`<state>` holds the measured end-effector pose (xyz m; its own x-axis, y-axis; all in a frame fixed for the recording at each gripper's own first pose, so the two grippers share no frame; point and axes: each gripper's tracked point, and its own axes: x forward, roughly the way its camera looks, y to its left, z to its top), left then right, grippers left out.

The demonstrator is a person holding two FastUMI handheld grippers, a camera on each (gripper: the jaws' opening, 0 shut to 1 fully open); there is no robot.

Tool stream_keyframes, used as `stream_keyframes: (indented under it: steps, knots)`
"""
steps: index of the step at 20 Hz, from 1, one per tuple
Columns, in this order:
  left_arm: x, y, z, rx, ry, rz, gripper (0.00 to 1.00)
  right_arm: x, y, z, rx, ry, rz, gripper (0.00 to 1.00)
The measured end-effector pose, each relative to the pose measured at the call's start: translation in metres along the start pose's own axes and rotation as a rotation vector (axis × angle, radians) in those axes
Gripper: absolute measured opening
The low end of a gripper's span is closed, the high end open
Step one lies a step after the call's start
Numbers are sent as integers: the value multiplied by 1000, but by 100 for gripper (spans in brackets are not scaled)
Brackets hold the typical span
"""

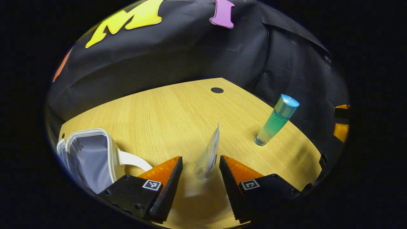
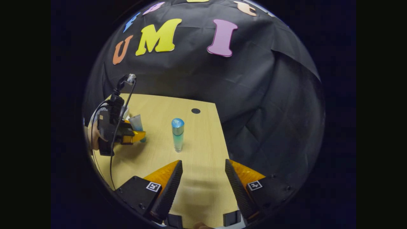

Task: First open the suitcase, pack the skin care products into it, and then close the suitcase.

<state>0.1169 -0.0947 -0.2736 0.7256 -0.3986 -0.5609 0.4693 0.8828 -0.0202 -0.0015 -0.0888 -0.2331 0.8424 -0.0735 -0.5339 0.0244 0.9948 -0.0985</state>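
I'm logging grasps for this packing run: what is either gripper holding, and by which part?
Nothing is held. The left gripper is open around the upright tube, fingers apart from it; the right gripper is open.

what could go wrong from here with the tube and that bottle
The left gripper has its fingers open around the upright clear tube, with gaps on both sides; an uneven close could tip it over rather than grip it. The tall blue-capped bottle stands upright near the table's right edge, so a careless sweep might knock it off. The open suitcase sits at the table's left edge.
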Motion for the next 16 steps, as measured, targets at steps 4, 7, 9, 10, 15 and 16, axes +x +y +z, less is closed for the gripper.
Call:
stream_keyframes:
  steps: [4,7,9,10,15,16]
  knots:
    - [15,-9,-1,-35,8,-7,61,21,6,7,-33,-7,56,80]
    - [19,-20,0,-57,-2,-37,46,37,21,17,-40,-17,126,80]
    - [20,-17,0,-61,-9,2,44,52,31,25,-54,-26,167,80]
    - [20,-18,1,-57,-10,14,43,61,36,31,-50,-32,182,79]
    - [4,-28,-1,-50,20,44,46,110,68,46,6,-7,251,79]
    - [-6,-30,1,-67,17,52,41,117,73,48,4,-8,259,80]
